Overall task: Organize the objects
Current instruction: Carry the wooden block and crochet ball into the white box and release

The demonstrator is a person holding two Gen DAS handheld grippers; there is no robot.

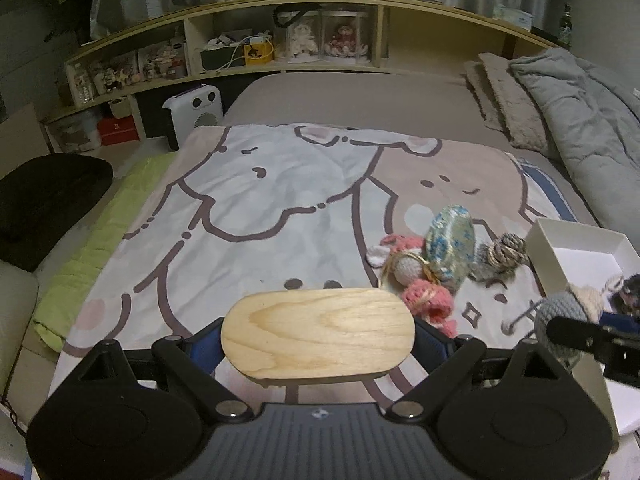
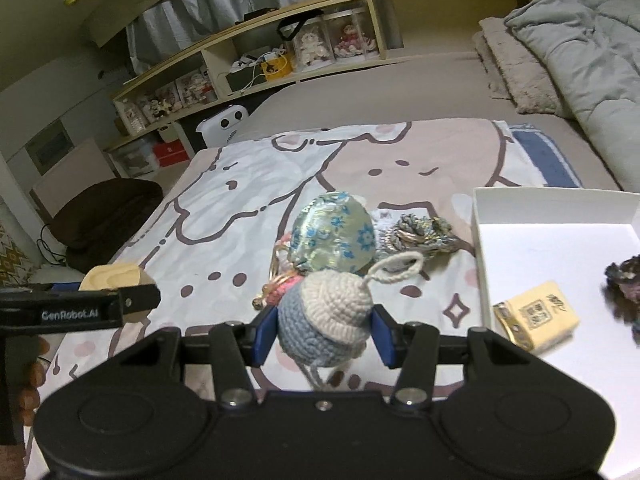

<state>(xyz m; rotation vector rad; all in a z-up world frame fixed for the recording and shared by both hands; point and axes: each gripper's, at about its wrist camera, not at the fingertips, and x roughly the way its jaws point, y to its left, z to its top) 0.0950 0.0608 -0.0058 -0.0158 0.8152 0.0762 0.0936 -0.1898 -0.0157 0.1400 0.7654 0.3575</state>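
Note:
My left gripper (image 1: 318, 344) is shut on an oval wooden piece (image 1: 318, 334), held above the cartoon blanket (image 1: 248, 200). My right gripper (image 2: 325, 336) is shut on a blue-and-cream crocheted ball (image 2: 324, 312) with a loop, held above the blanket just left of the white box (image 2: 540, 248). On the blanket lie a round floral pouch (image 2: 334, 238), a grey braided knot (image 2: 416, 236) and a pink crocheted toy (image 1: 424, 300). The box holds a small tan packet (image 2: 536, 316) and a dark item (image 2: 626, 280). The left gripper with the wooden piece (image 2: 114, 276) shows at left in the right wrist view.
A wooden shelf (image 1: 280, 60) with dolls and clutter runs behind the bed. A grey duvet (image 1: 580, 112) and beige pillows (image 1: 504, 96) lie at the right. A dark chair (image 1: 44, 200) and a white heater (image 1: 196, 108) stand to the left.

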